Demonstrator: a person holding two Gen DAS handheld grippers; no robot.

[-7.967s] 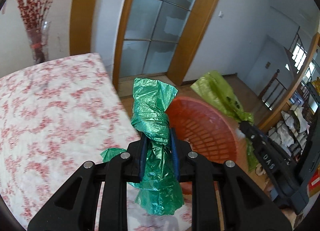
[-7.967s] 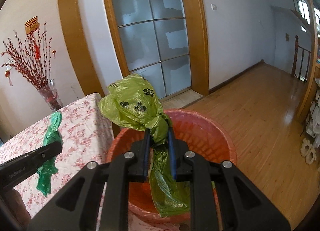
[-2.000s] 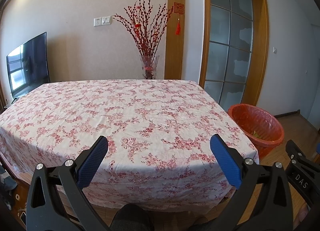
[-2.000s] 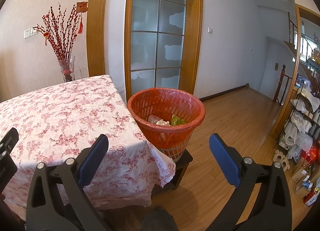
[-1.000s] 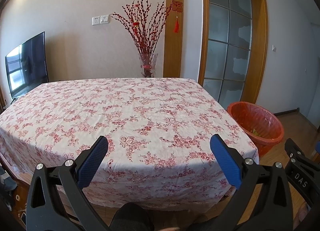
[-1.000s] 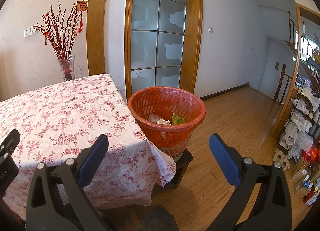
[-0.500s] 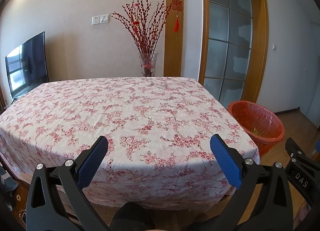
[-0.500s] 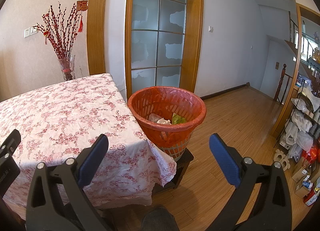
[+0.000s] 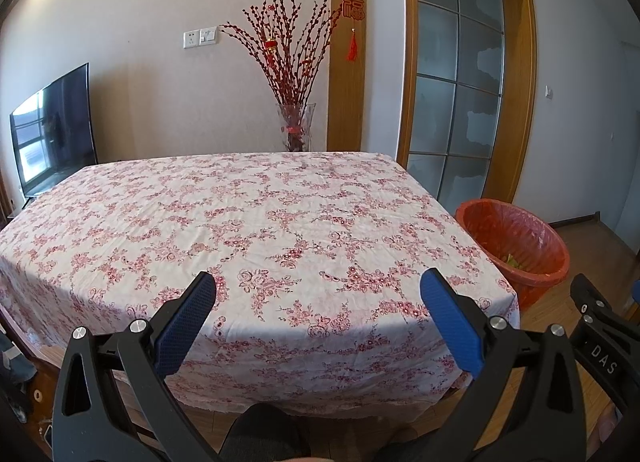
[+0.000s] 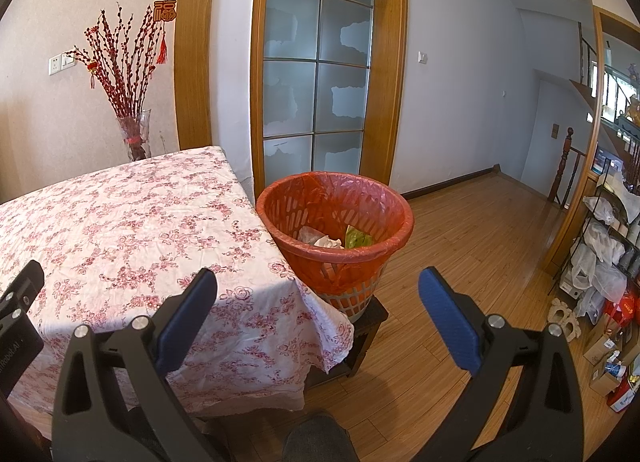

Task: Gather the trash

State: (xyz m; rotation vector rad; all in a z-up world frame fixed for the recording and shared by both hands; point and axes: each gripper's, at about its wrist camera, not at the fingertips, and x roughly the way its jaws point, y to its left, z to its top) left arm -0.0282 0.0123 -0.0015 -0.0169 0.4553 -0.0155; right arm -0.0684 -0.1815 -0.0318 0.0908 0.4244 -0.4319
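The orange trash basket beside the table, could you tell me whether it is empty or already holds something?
Not empty. The orange trash basket stands upright, and white crumpled paper and a green bag lie at its bottom.

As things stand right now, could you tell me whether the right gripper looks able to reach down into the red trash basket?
Probably yes. The right gripper is open and empty, and the red trash basket stands just ahead of it beside the table, its mouth uncovered with nothing between them.
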